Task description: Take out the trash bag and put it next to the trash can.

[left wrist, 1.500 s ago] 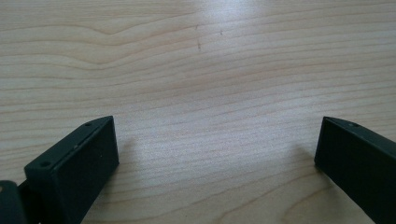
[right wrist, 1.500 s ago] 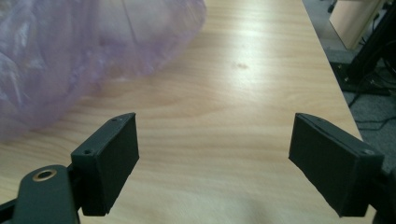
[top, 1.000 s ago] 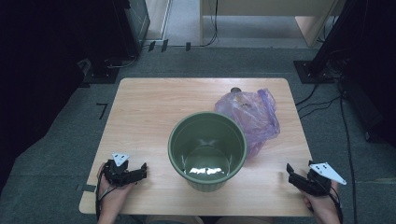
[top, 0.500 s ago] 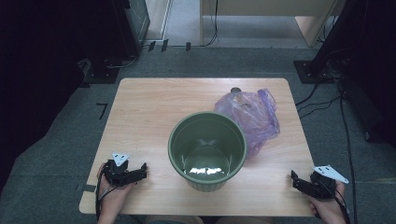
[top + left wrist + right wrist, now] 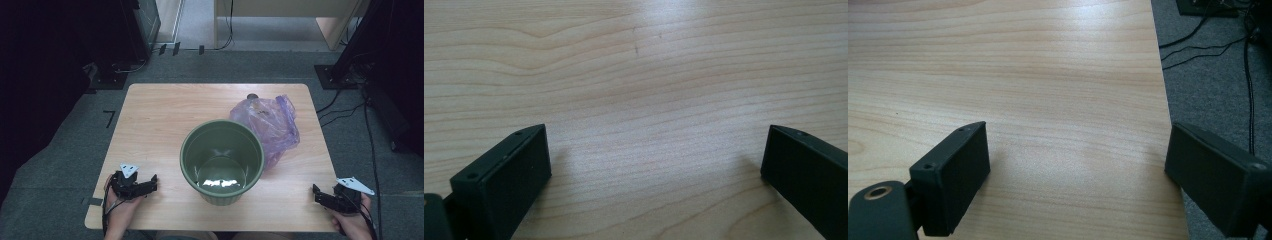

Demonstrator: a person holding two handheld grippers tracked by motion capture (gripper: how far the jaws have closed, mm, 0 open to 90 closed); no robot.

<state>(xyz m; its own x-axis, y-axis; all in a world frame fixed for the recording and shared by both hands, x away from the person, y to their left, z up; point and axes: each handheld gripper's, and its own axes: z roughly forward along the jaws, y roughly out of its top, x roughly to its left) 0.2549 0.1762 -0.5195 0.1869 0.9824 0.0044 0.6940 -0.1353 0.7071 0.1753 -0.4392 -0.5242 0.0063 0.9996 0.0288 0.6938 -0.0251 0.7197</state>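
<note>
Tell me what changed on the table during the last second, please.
The right tool moved back toward the person and a little outward, to the near right corner of the table. Its jaws are open and hold nothing. Nothing was grasped or released. The left tool, also open, the green pot and the purple bag behind it stayed in place.
</note>
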